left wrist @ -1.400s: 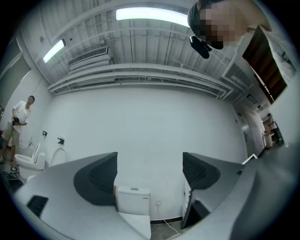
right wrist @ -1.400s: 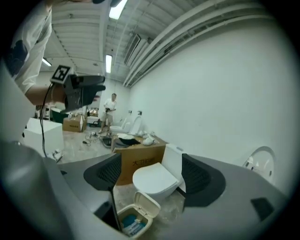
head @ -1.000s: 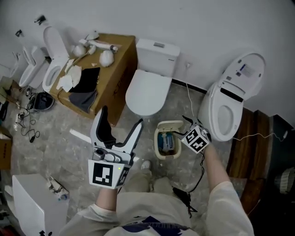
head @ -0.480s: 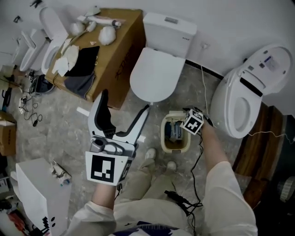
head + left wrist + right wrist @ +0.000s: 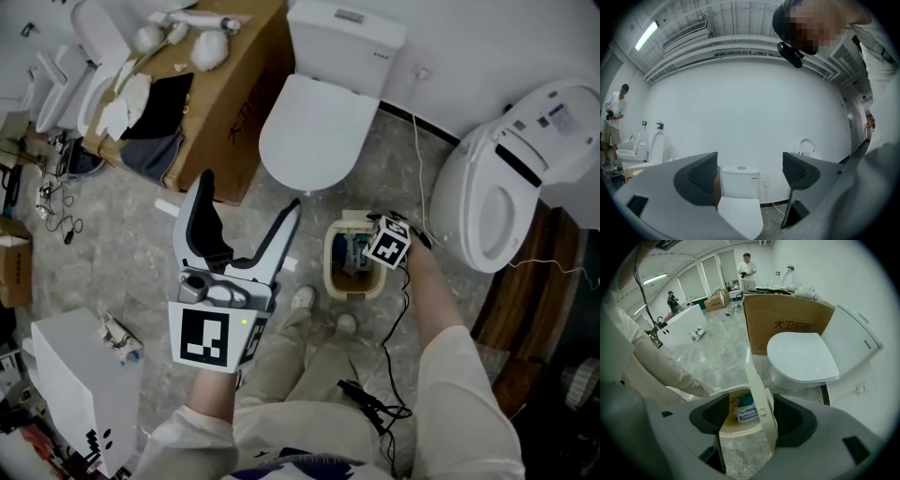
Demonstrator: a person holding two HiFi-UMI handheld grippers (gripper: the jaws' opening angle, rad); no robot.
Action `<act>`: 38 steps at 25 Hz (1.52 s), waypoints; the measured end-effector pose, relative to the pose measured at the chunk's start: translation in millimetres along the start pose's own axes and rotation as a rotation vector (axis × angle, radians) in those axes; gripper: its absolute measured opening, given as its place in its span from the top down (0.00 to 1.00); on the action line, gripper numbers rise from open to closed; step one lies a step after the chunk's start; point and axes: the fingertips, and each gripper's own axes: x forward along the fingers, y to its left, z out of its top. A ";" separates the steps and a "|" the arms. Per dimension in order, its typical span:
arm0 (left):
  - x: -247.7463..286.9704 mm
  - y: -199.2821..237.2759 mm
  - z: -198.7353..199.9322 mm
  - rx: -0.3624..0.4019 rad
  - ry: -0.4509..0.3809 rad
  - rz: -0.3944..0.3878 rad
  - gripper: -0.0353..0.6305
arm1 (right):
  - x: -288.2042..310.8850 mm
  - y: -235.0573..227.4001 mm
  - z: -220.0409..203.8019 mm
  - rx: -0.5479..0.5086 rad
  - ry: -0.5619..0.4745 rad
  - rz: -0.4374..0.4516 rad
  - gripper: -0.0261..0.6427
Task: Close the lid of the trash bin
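Note:
The cream trash bin (image 5: 330,274) stands on the floor below a white toilet, with blue and white packaging inside. In the right gripper view its lid (image 5: 761,392) stands upright over the bin (image 5: 725,423). My right gripper (image 5: 752,416) points steeply down over it. Its jaws are closing with the lid between them: the lid lies against the right jaw and the left jaw is still apart. In the head view the right gripper (image 5: 373,255) sits at the bin's right rim under its marker cube. My left gripper (image 5: 250,194) (image 5: 750,173) is held level, open and empty, left of the bin.
A closed white toilet (image 5: 314,122) stands just behind the bin, with a cardboard box (image 5: 202,84) to its left. Another toilet (image 5: 506,206) with a raised lid is at the right. My shoes (image 5: 302,298) are beside the bin. A white box (image 5: 80,375) is at lower left.
My right gripper has come down onto the bin, so that the upright lid is between its jaws. The left gripper has sunk a little and stays open.

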 end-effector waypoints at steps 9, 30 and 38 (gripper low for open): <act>3.3 -26.2 -14.8 -0.012 0.000 0.006 0.32 | 4.6 56.7 -26.1 0.016 -0.058 0.063 0.54; -79.4 -67.3 -106.3 -0.042 0.043 0.122 0.32 | 108.1 166.0 -112.5 -0.046 0.006 0.163 0.54; -96.3 -63.4 -132.9 -0.031 0.054 0.141 0.32 | 146.6 174.2 -129.1 -0.057 0.053 0.171 0.54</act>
